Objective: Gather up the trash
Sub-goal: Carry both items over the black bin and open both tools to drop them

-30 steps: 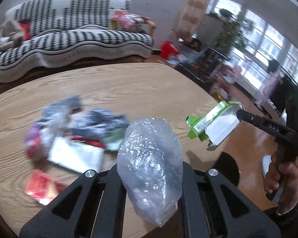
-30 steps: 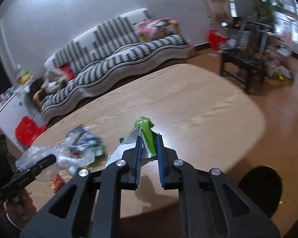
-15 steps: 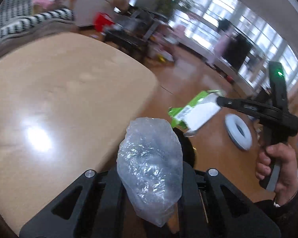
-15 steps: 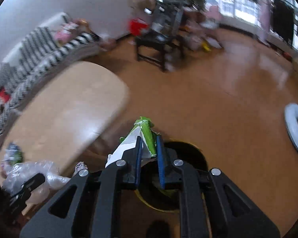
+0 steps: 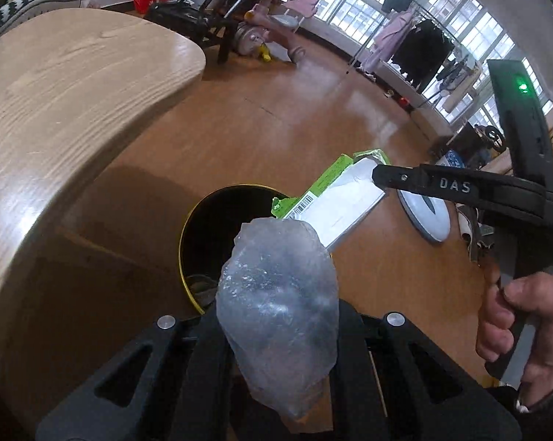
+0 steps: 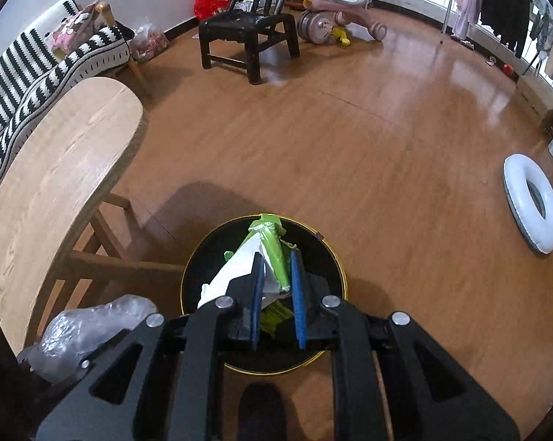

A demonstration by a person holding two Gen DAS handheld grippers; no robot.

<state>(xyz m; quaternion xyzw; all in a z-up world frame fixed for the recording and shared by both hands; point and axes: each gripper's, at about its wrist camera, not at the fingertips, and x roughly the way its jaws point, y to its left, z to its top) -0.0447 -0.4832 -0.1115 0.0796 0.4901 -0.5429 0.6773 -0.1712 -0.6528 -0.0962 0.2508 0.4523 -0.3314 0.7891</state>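
Note:
My left gripper (image 5: 276, 316) is shut on a clear crumpled plastic bag (image 5: 278, 294), held above the near rim of a black bin with a gold rim (image 5: 195, 220) on the floor. The bag also shows in the right wrist view (image 6: 89, 327). My right gripper (image 6: 278, 279) is right over the bin (image 6: 335, 257). Its blue pads have parted a little, and the green and white wrapper (image 6: 265, 253) still sits between them. In the left wrist view the wrapper (image 5: 335, 198) hangs from the right gripper's tip (image 5: 377, 176) over the bin's far side.
The wooden table (image 5: 56, 92) edge is left of the bin; it also shows in the right wrist view (image 6: 48, 169). A black chair (image 6: 247, 29), a pink ride-on toy (image 6: 335, 7), a white ring (image 6: 531, 202) and a striped sofa (image 6: 26, 77) stand around the wooden floor.
Both grippers swung from the table to over the floor bin, carrying the bag and the wrapper. The right gripper's pads have parted slightly around the wrapper.

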